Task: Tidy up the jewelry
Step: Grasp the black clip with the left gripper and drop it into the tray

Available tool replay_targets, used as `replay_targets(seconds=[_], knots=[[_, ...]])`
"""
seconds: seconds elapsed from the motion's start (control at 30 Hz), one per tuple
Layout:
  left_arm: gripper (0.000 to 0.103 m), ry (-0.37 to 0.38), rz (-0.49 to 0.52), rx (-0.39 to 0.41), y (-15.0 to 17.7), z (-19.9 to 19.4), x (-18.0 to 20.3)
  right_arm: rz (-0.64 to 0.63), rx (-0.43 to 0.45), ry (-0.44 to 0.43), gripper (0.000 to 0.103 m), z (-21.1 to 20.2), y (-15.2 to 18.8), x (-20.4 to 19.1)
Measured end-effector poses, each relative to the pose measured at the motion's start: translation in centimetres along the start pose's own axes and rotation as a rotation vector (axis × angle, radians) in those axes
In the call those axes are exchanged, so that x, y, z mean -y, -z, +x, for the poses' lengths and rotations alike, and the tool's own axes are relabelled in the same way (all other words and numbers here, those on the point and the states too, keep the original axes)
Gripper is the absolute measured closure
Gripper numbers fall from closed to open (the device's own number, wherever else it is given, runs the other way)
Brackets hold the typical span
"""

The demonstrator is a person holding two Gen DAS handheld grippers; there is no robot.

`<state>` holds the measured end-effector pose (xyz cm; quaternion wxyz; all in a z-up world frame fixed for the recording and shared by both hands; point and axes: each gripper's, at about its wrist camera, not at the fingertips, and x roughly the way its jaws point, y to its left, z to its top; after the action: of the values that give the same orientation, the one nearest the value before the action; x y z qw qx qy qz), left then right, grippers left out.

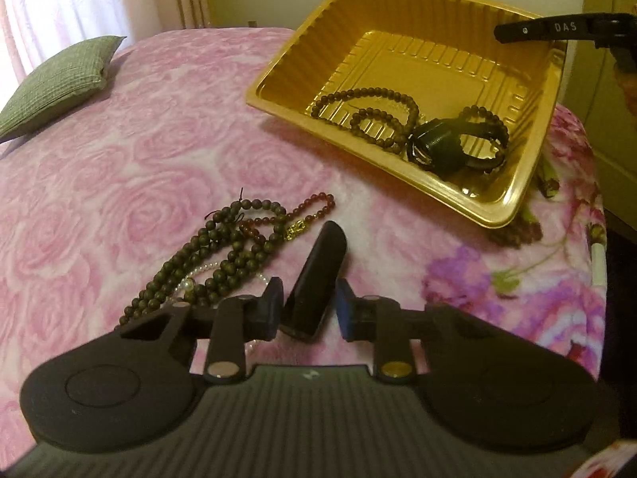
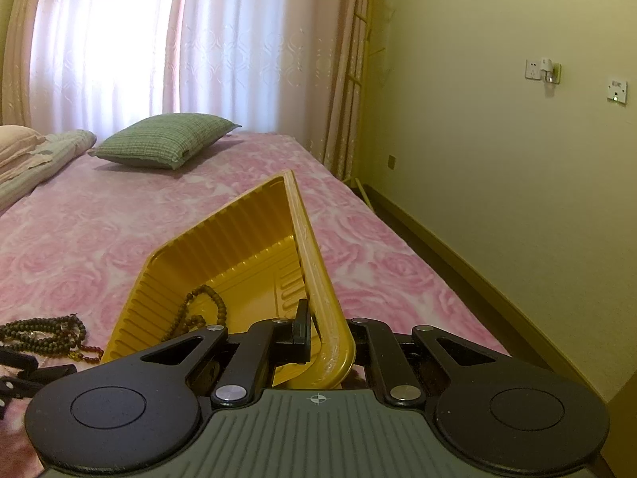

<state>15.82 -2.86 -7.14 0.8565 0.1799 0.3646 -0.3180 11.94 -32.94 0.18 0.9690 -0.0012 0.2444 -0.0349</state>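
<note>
A gold plastic tray (image 1: pixel 497 207) sits tilted on the pink bedspread. It holds a brown bead necklace (image 1: pixel 366 113) and a black watch (image 1: pixel 458 145). My right gripper (image 2: pixel 328 334) is shut on the tray's rim (image 2: pixel 318 279) and holds that side up; one of its black fingers (image 1: pixel 549 28) shows at the top right of the left wrist view. Nearer me lie tangled brown bead strands (image 1: pixel 223 247) and a dark red bead bracelet (image 1: pixel 318 205) with a gold charm. My left gripper (image 1: pixel 309 292) points down at the bedspread, its blue pads closed against a black oblong piece (image 1: pixel 318 263).
A green pillow (image 2: pixel 163 139) lies far back on the bed, with folded bedding (image 2: pixel 36 151) at the far left. The bed's edge (image 2: pixel 418 263) drops to the floor beside a yellow wall. Curtains hang behind the bed. Pale beads (image 1: pixel 187 283) lie under the brown strands.
</note>
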Motion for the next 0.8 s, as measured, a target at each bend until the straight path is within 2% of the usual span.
replay_targets(seconds=[0.2, 0.37, 0.43, 0.57, 0.63, 0.8], knots=[[0.081, -0.019, 0.012, -0.005, 0.1, 0.5, 0.9, 0.004, 0.002, -0.003, 0.095, 0.0, 0.0, 0.1], [0.082, -0.047, -0.024, 0.008, -0.2, 0.7, 1.2, 0.006, 0.001, -0.004, 0.095, -0.1, 0.1, 0.2], [0.082, -0.046, -0.067, 0.015, -0.3, 0.4, 1.2, 0.006, 0.002, -0.005, 0.095, -0.1, 0.1, 0.1], [0.083, -0.051, -0.157, 0.063, -0.7, -0.8, 1.3, 0.007, 0.004, -0.005, 0.095, -0.3, 0.1, 0.1], [0.083, -0.03, -0.198, 0.099, -1.2, -1.6, 1.4, 0.007, 0.005, -0.005, 0.095, -0.3, 0.1, 0.1], [0.083, 0.01, -0.233, 0.176, -3.6, -3.0, 2.4, 0.007, 0.006, -0.006, 0.095, -0.4, 0.1, 0.1]])
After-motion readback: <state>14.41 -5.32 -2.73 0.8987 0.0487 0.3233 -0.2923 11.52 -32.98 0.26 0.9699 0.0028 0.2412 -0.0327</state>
